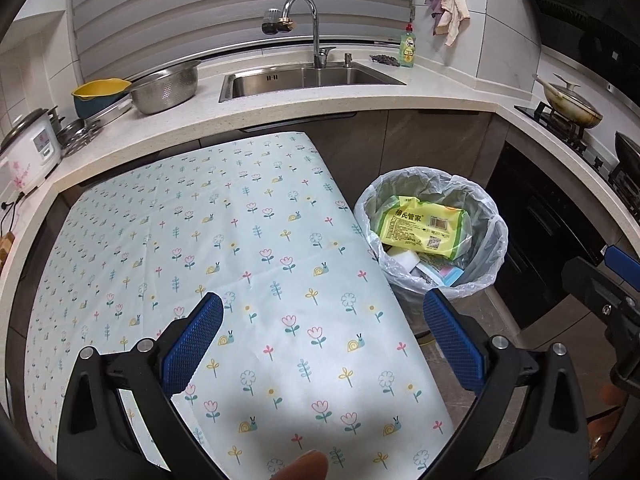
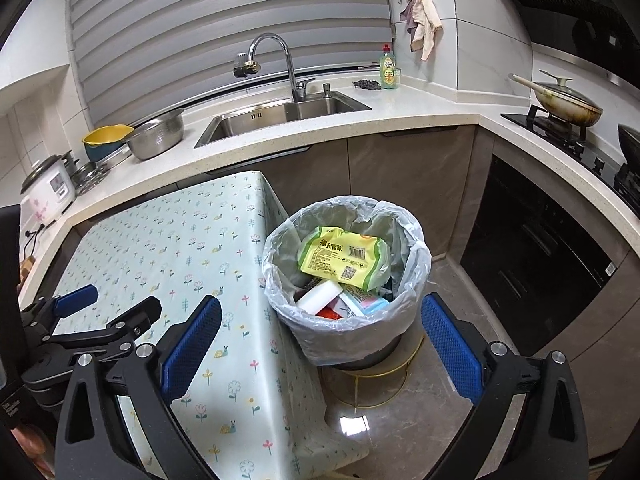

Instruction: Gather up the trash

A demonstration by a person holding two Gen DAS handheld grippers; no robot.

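A trash bin (image 2: 352, 332) lined with a clear bag stands on the floor just right of the table (image 2: 168, 248). Inside lie a yellow-green package (image 2: 344, 260), a white sponge block (image 2: 320, 298) and other scraps. My right gripper (image 2: 322, 303) hangs above the bin's near rim, open, nothing between its fingers. In the left wrist view the bin (image 1: 416, 184) and package (image 1: 424, 224) sit at the right. My left gripper (image 1: 323, 300) is open over the table's right edge (image 1: 240, 240), holding nothing. It also shows beside the right one (image 2: 108, 304).
The flower-print cloth covers the table. Behind runs a counter with a sink (image 1: 312, 78), a steel colander (image 1: 166, 88) and a rice cooker (image 1: 32, 152). A pan sits on the stove (image 1: 572, 100) at the right, above a black oven door (image 2: 532, 248). A yellow wire stand (image 2: 372, 380) is under the bin.
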